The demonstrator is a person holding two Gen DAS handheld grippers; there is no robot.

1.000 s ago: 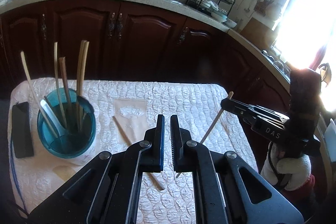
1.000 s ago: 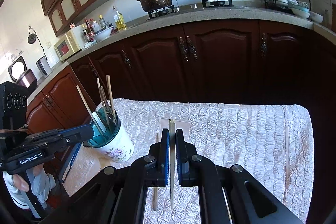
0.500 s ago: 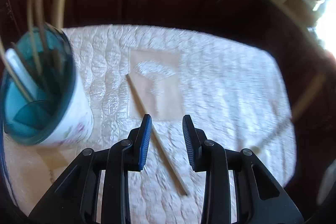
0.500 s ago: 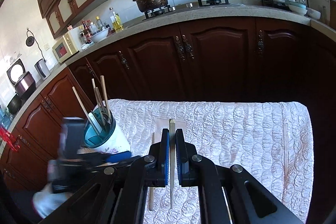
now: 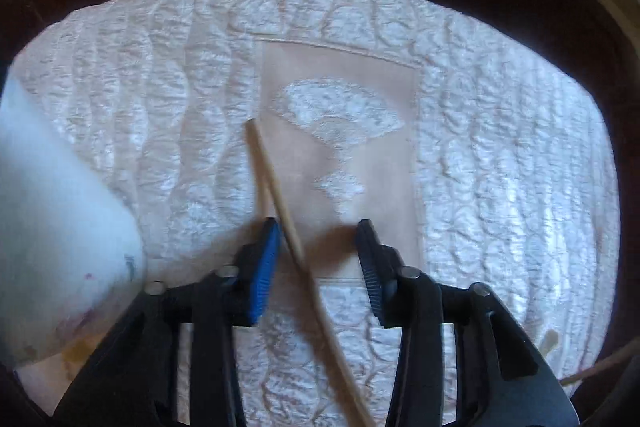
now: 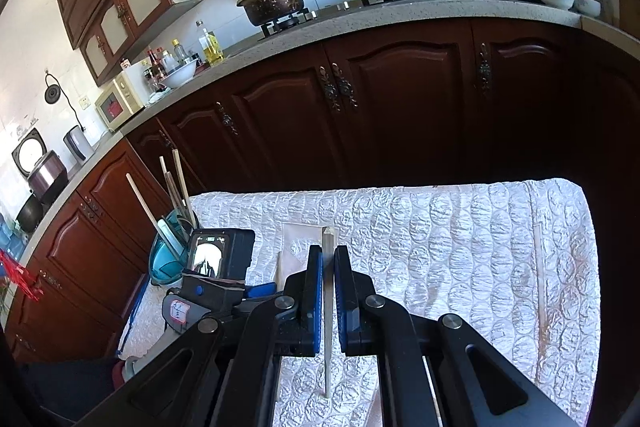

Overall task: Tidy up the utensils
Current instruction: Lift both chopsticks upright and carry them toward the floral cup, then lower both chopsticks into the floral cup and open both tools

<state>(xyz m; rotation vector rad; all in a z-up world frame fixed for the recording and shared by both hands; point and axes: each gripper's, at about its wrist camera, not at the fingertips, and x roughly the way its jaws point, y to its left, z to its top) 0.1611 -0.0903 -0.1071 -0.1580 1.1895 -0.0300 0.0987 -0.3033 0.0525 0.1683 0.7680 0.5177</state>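
A wooden chopstick (image 5: 280, 203) lies on the white quilted cloth (image 5: 500, 147). My left gripper (image 5: 318, 231) is open just above the cloth, its jaws on either side of that chopstick, which runs closer to the left pad. My right gripper (image 6: 328, 259) is shut on another chopstick (image 6: 327, 307) and holds it above the table. The teal-rimmed utensil cup (image 6: 168, 259) with several chopsticks stands at the table's left. Its white wall (image 5: 52, 227) fills the left of the left wrist view. The left gripper body (image 6: 216, 283) shows beside the cup.
A beige patch (image 5: 360, 131) is sewn into the cloth under the left gripper. Dark wooden cabinets (image 6: 360, 99) stand behind the table, under a counter with pots. The right chopstick's end (image 5: 600, 367) shows at the lower right of the left wrist view.
My left gripper has dropped lower to the cloth and moved forward around the lying chopstick, jaws wider open. My right gripper has stayed nearly still, shut on its chopstick.
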